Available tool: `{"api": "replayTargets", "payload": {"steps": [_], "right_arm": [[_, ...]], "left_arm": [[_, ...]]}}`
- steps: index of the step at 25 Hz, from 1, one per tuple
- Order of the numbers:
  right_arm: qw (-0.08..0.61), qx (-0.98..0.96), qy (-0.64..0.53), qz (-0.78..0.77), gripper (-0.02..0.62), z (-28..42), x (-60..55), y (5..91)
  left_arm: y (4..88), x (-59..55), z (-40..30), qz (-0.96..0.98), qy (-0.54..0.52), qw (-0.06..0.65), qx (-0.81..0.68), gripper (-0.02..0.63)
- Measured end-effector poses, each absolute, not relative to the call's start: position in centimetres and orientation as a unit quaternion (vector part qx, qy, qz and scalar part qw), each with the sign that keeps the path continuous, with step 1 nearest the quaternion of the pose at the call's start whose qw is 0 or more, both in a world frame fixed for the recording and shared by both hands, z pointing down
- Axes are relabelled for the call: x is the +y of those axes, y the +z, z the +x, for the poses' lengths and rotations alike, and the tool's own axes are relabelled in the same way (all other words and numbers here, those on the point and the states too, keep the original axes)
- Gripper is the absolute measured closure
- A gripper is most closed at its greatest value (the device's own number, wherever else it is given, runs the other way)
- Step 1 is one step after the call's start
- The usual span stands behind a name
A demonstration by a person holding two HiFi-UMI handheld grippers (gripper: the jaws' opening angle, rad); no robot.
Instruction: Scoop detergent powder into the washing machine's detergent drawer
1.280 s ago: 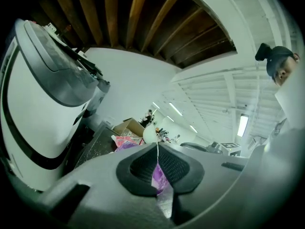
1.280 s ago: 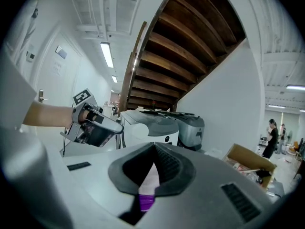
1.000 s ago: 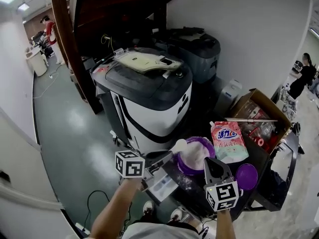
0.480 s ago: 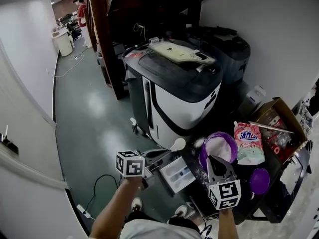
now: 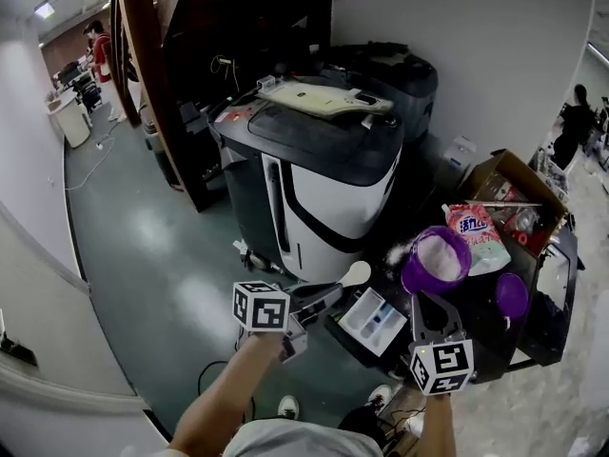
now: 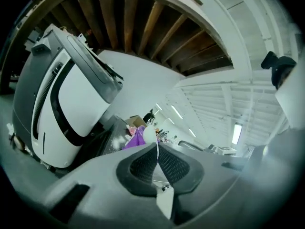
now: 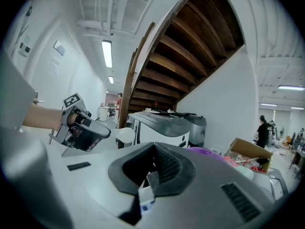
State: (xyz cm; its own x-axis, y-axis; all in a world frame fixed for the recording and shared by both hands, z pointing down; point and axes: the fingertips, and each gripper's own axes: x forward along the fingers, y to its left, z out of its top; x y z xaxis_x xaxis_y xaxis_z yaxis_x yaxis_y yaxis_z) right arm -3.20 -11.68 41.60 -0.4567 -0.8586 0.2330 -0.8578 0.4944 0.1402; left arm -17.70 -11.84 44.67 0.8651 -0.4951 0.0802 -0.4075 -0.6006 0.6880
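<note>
My left gripper [image 5: 326, 294] stays clamped on the white scoop [image 5: 355, 273], as it was 0.5 s ago. The scoop's bowl hovers by the upper left corner of the detergent drawer [image 5: 374, 320]. My right gripper [image 5: 426, 303] hangs empty with its jaws slightly apart, right of the drawer and below the purple tub [image 5: 435, 258] of powder. The view has swung: tub and drawer now sit further right in the frame, and the washing machine [image 5: 324, 179] is more central.

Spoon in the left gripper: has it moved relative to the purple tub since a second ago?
Yes. The spoon has moved left off the rim of the purple tub and now sits clear of it, near the white drawer.
</note>
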Motion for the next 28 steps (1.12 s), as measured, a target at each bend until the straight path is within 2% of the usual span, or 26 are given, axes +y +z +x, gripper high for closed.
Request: {"api": "replayTargets", "payload": {"steps": [10, 17, 28], "right_arm": [[0.156, -0.82, 0.032, 0.549, 0.598, -2.0, -7.2, 43.4], [0.183, -0.811, 0.072, 0.551, 0.598, 0.1, -6.7, 47.8], [0.194, -0.806, 0.124, 0.545, 0.598, 3.0, -9.2, 53.9]], "left_arm": [[49.0, -11.2, -16.1, 0.883, -0.022, 0.418, -0.212, 0.592], [54.2, -11.2, -15.2, 0.866, 0.031, 0.441, -0.234, 0.592], [60.8, -14.0, -13.1, 0.856, 0.142, 0.425, -0.257, 0.592]]}}
